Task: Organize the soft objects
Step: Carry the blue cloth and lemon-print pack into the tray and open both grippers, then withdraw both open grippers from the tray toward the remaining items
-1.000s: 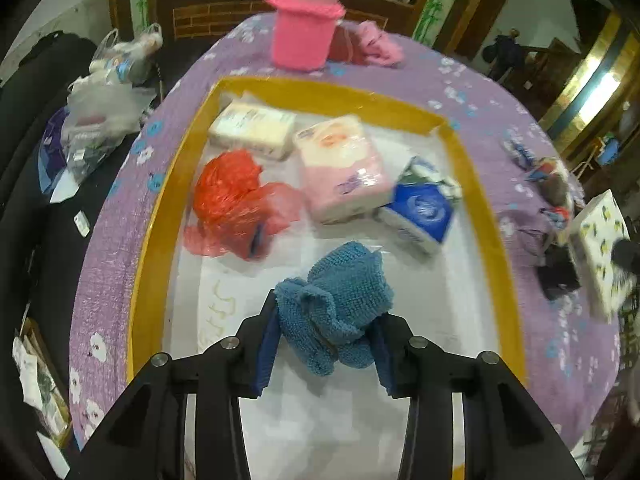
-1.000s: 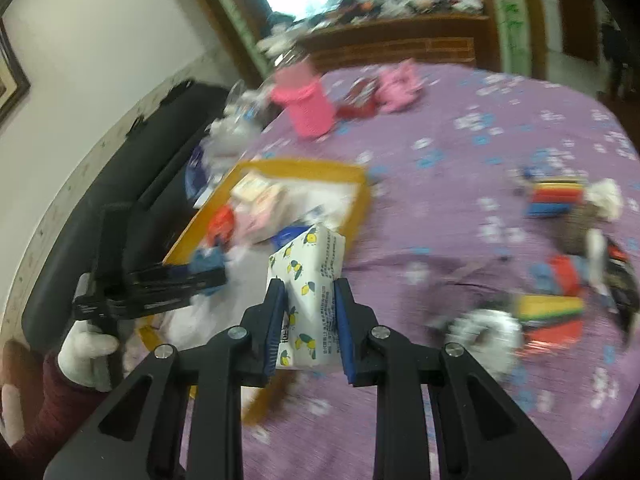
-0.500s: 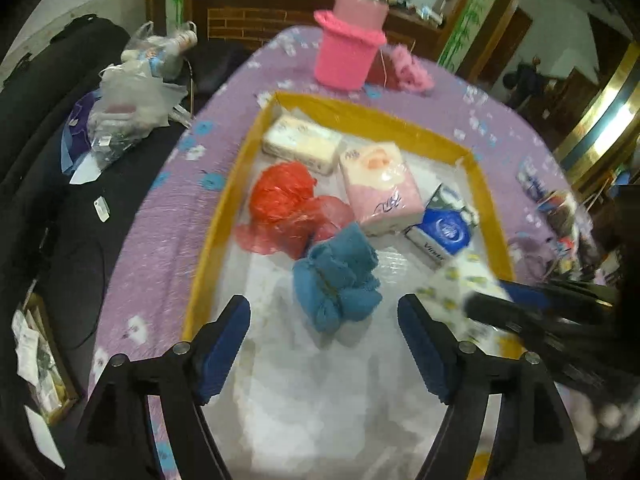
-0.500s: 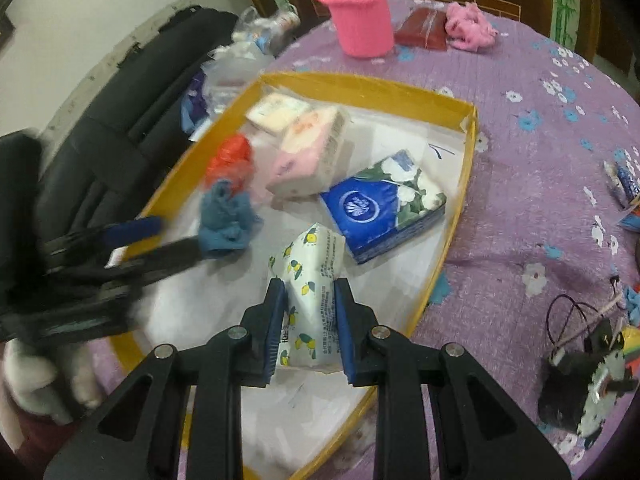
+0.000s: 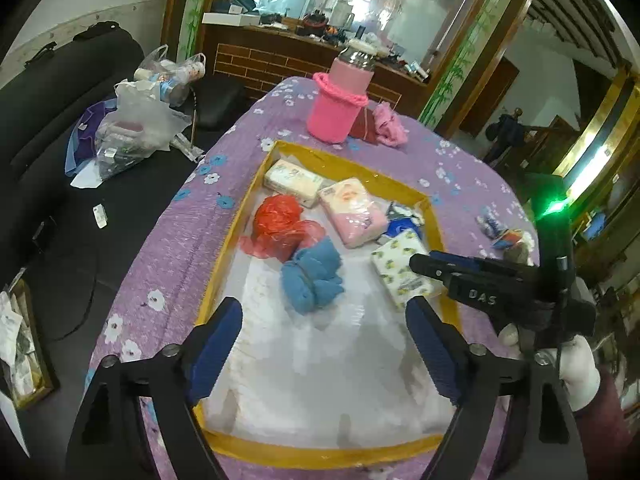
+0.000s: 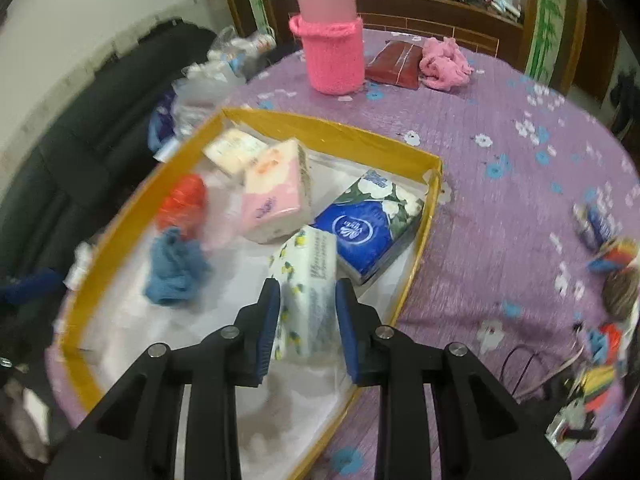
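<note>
A yellow-rimmed tray [image 5: 224,264] [image 6: 332,132] lies on the purple tablecloth. In it lie a blue knitted cloth [image 5: 312,276] [image 6: 174,268], a red plastic bag [image 5: 280,220], a pink tissue pack [image 5: 352,212], a cream pack [image 5: 294,178] and a blue tissue pack [image 6: 360,232]. My left gripper [image 5: 324,312] hangs above the tray's near half, its jaws opening wide and nothing between them. The blue cloth lies free beyond it. My right gripper [image 6: 308,292] holds a lemon-print tissue pack [image 6: 308,264] [image 5: 396,268] low in the tray beside the blue pack, and its jaws are starting to open.
Beyond the tray stand a pink knitted holder with a bottle [image 5: 340,112], a dark red pouch [image 6: 394,66] and a pink cloth [image 6: 444,64]. Small colourful items [image 6: 608,256] and a cable lie on the cloth to the right. A black sofa with plastic bags [image 5: 132,124] is on the left.
The left gripper let go of the blue cloth, opened wide and drew back and up. The right gripper carried the lemon-print pack over the tray and lowered it beside the blue pack.
</note>
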